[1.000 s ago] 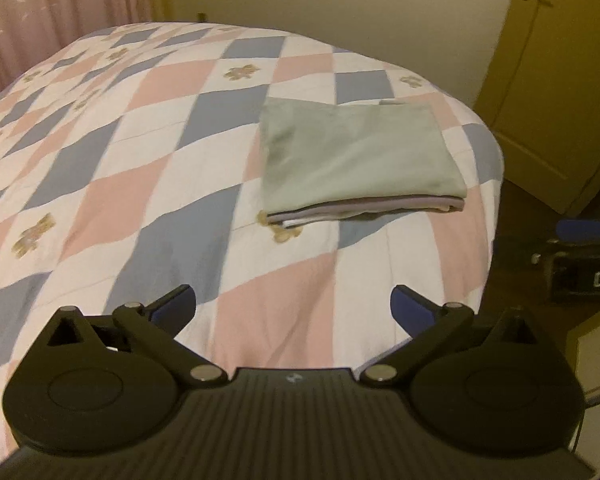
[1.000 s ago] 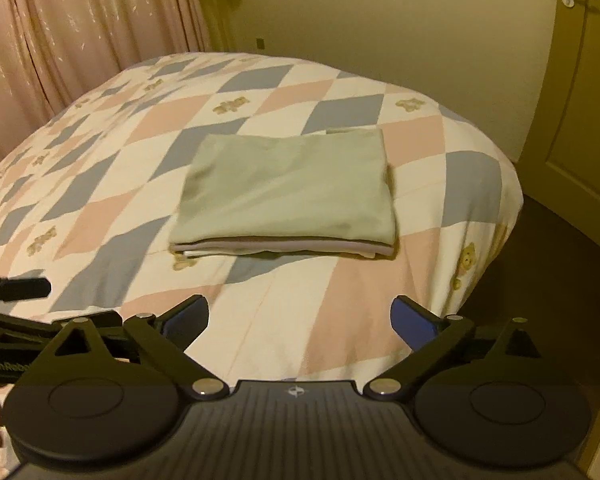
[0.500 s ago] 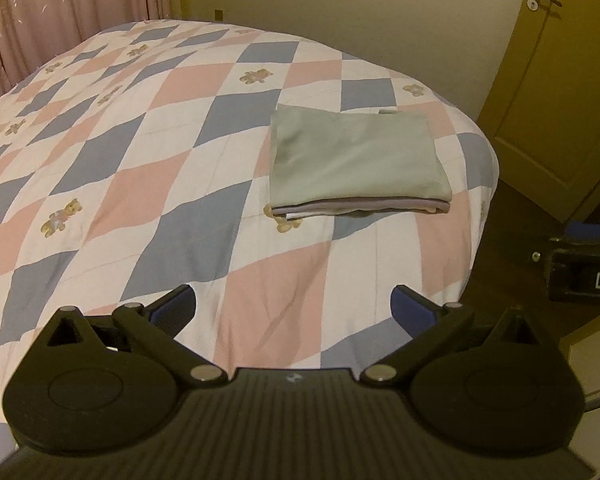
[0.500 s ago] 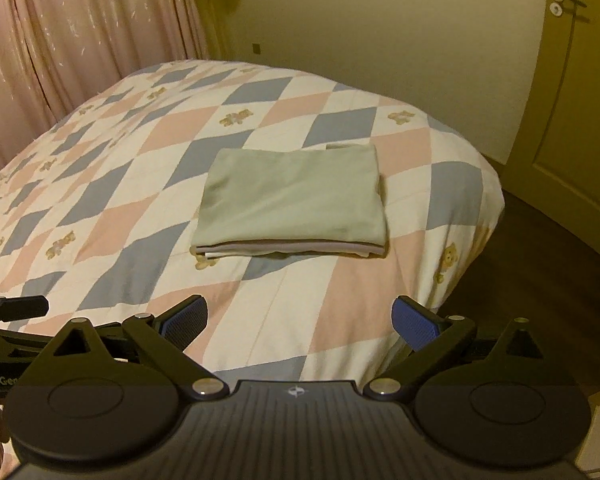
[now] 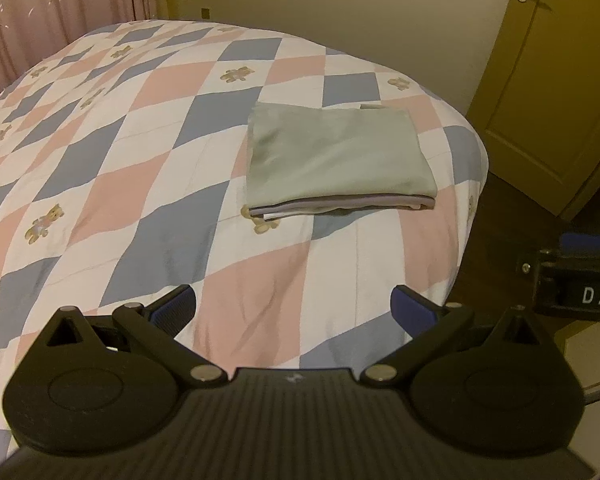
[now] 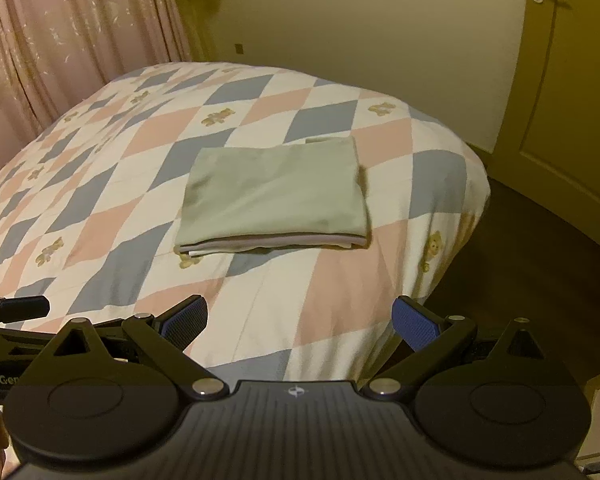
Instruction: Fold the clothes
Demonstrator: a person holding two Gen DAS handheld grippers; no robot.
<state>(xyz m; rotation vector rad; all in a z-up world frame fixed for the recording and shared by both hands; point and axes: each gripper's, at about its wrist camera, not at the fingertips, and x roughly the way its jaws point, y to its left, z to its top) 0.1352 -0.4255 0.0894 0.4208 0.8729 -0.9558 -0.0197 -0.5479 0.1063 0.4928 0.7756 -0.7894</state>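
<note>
Two grippers, both held off the bed and gripping nothing. Left gripper (image 5: 294,310): blue-padded fingers (image 5: 174,310) spread wide apart, only quilt between them. Right gripper (image 6: 300,322): fingers (image 6: 414,326) likewise spread wide, empty.

One folded garment (image 5: 336,160), pale green, lying flat on the bed (image 5: 120,184), well ahead of the left fingers and slightly right of their midline. Layered edges of white and mauve fabric showing along the side nearest the fingers. Same garment (image 6: 276,196) in the right wrist view, straight ahead of the fingers and a little left of centre, well apart from both tips.

Quilt on the bed (image 6: 112,216) patterned in pink, blue and white diamonds with small teddy bears; one bear (image 5: 260,222) peeping out just beside the garment's near left corner. Near edge of the bed just beyond the fingers in both views, quilt dropping away to dark floor (image 6: 540,264) ahead and right of the right fingers.

Pink curtain (image 6: 60,40) far ahead and left of the fingers. Door (image 5: 560,80) with a metal handle far ahead and right. Part of the right gripper's body (image 5: 580,292), lettered in white, visible right of the left fingers; part of the left gripper's body (image 6: 8,320) visible left of the right fingers.
</note>
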